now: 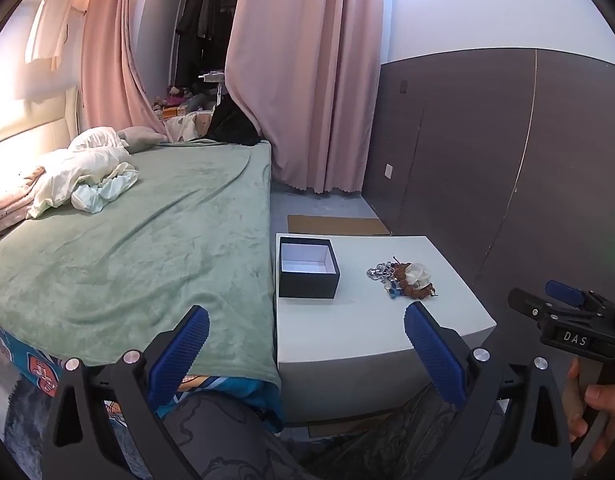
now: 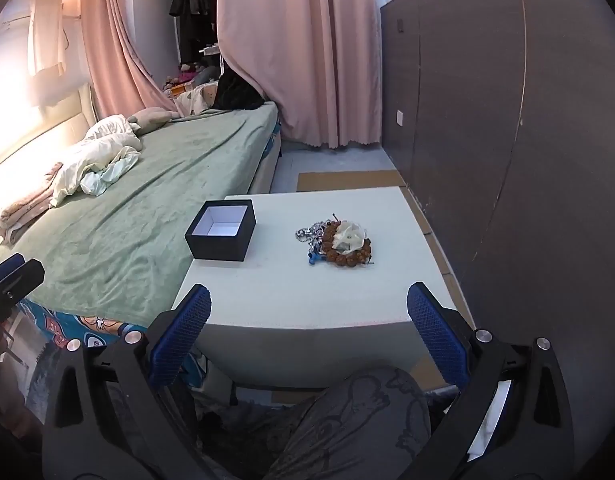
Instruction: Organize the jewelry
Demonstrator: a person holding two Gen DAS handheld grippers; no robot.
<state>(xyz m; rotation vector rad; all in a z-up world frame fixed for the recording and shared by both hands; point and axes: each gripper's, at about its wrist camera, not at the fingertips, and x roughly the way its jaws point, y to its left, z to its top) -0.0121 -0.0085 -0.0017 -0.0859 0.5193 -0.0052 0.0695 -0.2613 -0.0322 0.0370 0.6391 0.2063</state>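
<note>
The jewelry (image 2: 337,242), a heap of brown beads, silver chain and a pale cloth flower, lies at about three o'clock from the open black box (image 2: 221,230) on the white surface (image 2: 299,296), well apart from it. Nothing looks sorted yet; the step in hand seems to be the approach. Both the right tongs (image 2: 307,310) and left tongs (image 1: 307,330) are spread wide and empty. Next, one must reach the heap and pinch a single piece.

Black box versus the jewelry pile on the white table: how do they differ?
The black box is one rigid, square-edged, open container with an empty white inside; the jewelry pile is a loose tangle of brown beads, silver chain and pale fabric. The box stands nearer the bed, the pile nearer the wall. Both rest untouched on the table.
</note>
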